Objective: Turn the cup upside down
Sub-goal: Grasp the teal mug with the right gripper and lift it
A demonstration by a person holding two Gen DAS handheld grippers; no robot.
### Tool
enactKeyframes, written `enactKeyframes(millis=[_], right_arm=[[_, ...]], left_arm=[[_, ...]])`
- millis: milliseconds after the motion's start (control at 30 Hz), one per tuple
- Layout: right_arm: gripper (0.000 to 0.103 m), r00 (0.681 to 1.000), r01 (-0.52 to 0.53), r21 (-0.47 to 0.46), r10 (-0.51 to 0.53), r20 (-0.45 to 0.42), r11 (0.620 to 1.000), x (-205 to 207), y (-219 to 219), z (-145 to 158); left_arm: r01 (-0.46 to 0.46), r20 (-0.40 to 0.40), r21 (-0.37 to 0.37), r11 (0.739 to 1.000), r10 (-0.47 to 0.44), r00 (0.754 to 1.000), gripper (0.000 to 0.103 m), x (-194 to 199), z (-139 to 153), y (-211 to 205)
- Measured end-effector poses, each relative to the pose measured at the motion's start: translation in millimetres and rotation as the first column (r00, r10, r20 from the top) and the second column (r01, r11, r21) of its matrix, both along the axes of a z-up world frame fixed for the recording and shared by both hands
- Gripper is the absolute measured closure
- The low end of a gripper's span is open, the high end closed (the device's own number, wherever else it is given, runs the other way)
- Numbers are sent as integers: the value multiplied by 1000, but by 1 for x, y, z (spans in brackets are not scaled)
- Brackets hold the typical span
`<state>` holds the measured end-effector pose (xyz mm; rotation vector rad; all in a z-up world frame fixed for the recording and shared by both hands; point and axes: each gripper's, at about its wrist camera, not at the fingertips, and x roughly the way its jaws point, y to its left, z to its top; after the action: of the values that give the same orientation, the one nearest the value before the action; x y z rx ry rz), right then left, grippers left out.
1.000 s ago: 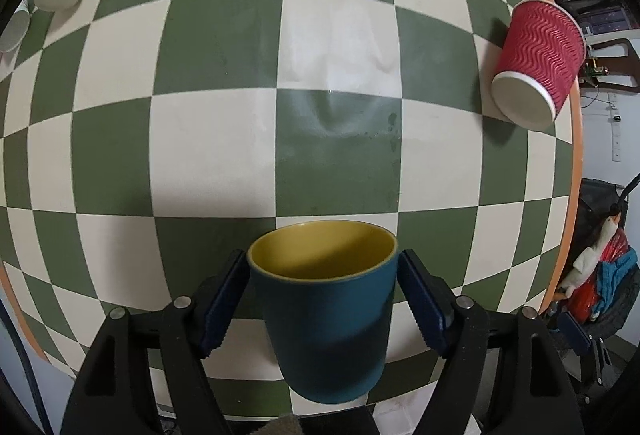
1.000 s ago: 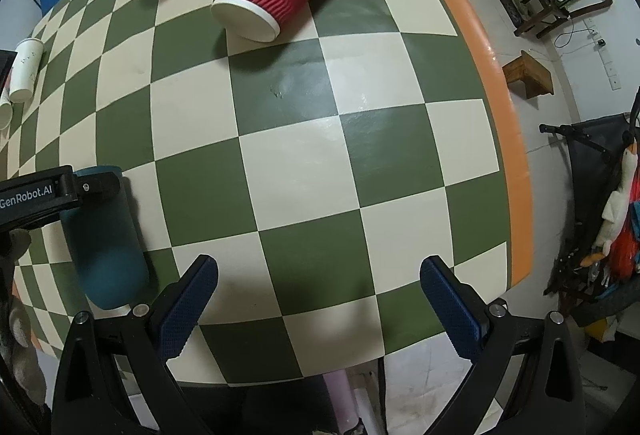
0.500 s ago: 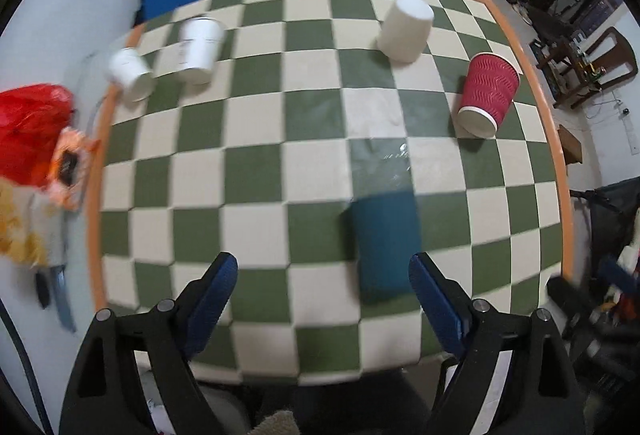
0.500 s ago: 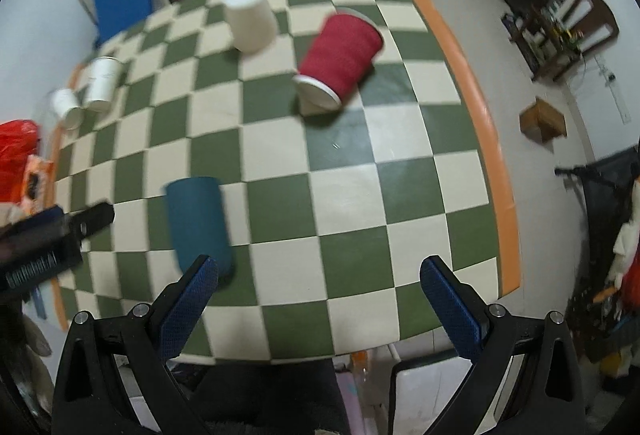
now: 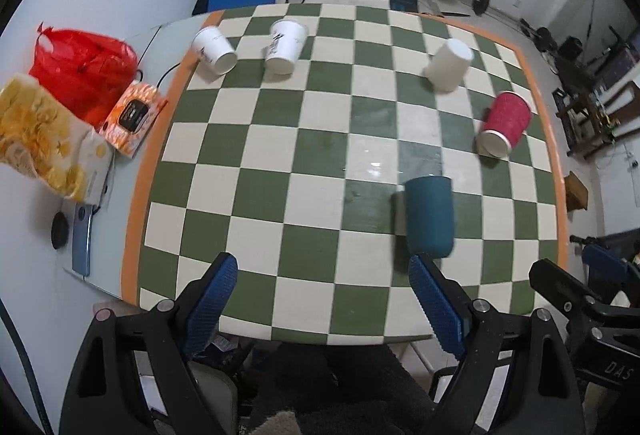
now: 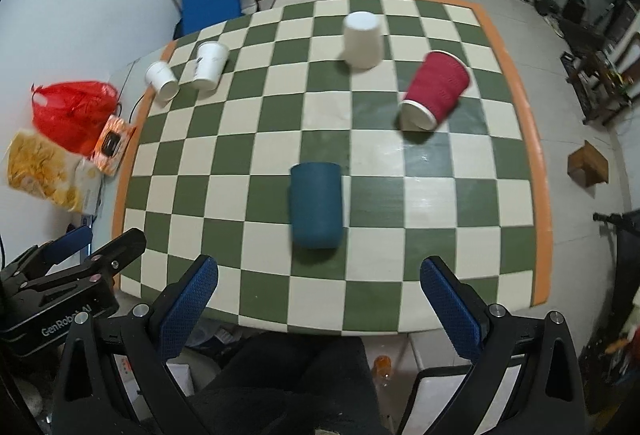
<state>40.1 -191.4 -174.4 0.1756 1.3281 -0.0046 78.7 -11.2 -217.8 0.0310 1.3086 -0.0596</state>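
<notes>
We see the teal cup [image 5: 430, 221] standing upside down on the table [image 5: 256, 191], just ahead of the left hand-held gripper [image 5: 324, 301] and toward its right finger, apart from it; from the right hand-held gripper [image 6: 318, 301] it sits ahead, a little left of centre. A second ago that cup was clamped upright between the left fingers, its yellow inside showing; now it is released, and both views have pulled back off the table. Its outline is slightly blurred, so it may not be quite settled. Both hand-held grippers are spread wide and hold nothing. Beyond, the red cup [image 6: 436, 91] lies tilted; the white cup [image 6: 362, 39] stands inverted.
</notes>
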Motion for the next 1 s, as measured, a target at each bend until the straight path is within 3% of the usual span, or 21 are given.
enactKeyframes(millis=[167, 267, 333, 400, 467, 533, 567, 600, 633, 733, 767, 800, 833, 900, 1000], right_arm=[[0, 996, -50, -18, 48, -79, 999, 27, 9, -32], [0, 984, -143, -70, 133, -122, 987, 47, 13, -53], [0, 957, -261, -143, 237, -166, 955, 60, 24, -68], [0, 902, -422, -241, 379, -205, 874, 68, 40, -81], [0, 809, -587, -352, 522, -270, 729, 69, 59, -94], [0, 671, -737, -425, 649, -360, 526, 63, 77, -110], [0, 588, -794, -457, 697, -411, 400, 56, 84, -120], [0, 483, -842, -480, 738, -471, 245, 47, 92, -131], [0, 391, -868, -484, 760, -520, 115, 38, 97, -141], [0, 104, -863, -428, 733, -672, -270, 10, 101, -177], [0, 46, -847, -406, 714, -699, -344, 4, 101, -185], [0, -38, -813, -372, 678, -734, -449, -3, 99, -196], [0, -100, -775, -344, 641, -761, -530, -8, 97, -204], [0, -228, -663, -277, 540, -811, -696, -17, 89, -223], [0, -326, -521, -230, 441, -836, -822, -24, 83, -238]], left_arm=[[-67, -37, -11, 998, 66, 997, 15, 16, -29, 22], [-95, -53, 11, 995, 95, 994, 1, 26, -48, 30], [-105, -65, 27, 994, 107, 992, 1, 34, -66, 32], [-108, -76, 21, 994, 109, 991, 1, 40, -82, 33], [-110, -101, 35, 993, 113, 988, 1, 46, -101, 32], [-112, -120, 27, 993, 114, 986, 1, 52, -118, 32], [-113, -130, 33, 993, 116, 985, 1, 54, -124, 32], [-113, -143, 30, 993, 117, 983, 1, 57, -131, 31], [-116, -156, 24, 993, 118, 981, 1, 59, -138, 31], [-129, -190, 6, 992, 128, 974, 1, 65, -155, 31], [-133, -195, 7, 991, 132, 972, 1, 66, -158, 31], [-136, -202, 9, 991, 135, 970, 0, 67, -164, 31], [-134, -210, 4, 991, 132, 969, 0, 68, -169, 31], [-138, -228, 6, 990, 136, 964, 0, 70, -178, 31], [-146, -245, 7, 989, 143, 959, 0, 71, -189, 35]])
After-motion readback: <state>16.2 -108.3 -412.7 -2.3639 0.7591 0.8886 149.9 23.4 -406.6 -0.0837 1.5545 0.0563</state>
